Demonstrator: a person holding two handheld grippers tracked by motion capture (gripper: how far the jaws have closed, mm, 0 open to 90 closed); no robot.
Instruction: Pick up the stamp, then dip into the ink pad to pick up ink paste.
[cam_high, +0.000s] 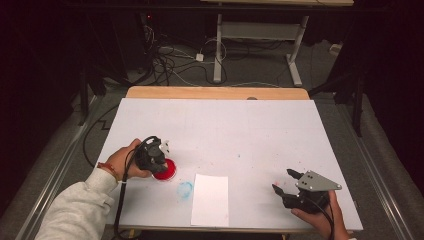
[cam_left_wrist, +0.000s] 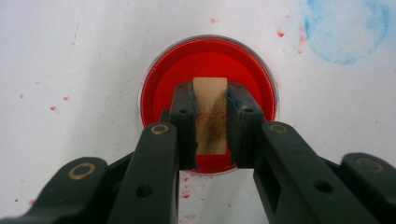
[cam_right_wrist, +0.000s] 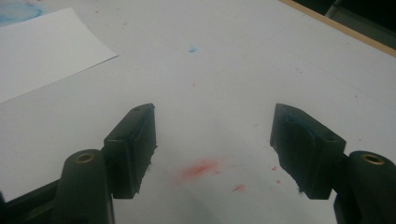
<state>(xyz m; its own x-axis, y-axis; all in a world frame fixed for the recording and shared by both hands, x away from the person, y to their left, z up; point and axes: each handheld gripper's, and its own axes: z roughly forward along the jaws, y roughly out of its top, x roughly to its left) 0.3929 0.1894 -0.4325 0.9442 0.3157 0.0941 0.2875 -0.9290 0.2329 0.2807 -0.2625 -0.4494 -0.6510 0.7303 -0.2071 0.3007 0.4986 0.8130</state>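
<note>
A round red ink pad (cam_high: 165, 169) (cam_left_wrist: 205, 60) lies on the white table at the left. My left gripper (cam_high: 156, 155) (cam_left_wrist: 210, 116) is shut on a small wooden stamp block (cam_left_wrist: 210, 114) and holds it right over the pad, pointing down. A white sheet of paper (cam_high: 210, 199) (cam_right_wrist: 42, 46) lies near the front edge, right of the pad. At the front right, my right gripper (cam_high: 285, 182) (cam_right_wrist: 214, 149) stands open above the table with nothing between its fingers.
A blue ink smear (cam_high: 184, 189) (cam_left_wrist: 345, 28) marks the table between the pad and the paper. Small red ink spots (cam_right_wrist: 201, 169) dot the white table cover (cam_high: 240, 130). Cables and a desk frame (cam_high: 260, 35) stand on the floor beyond the far edge.
</note>
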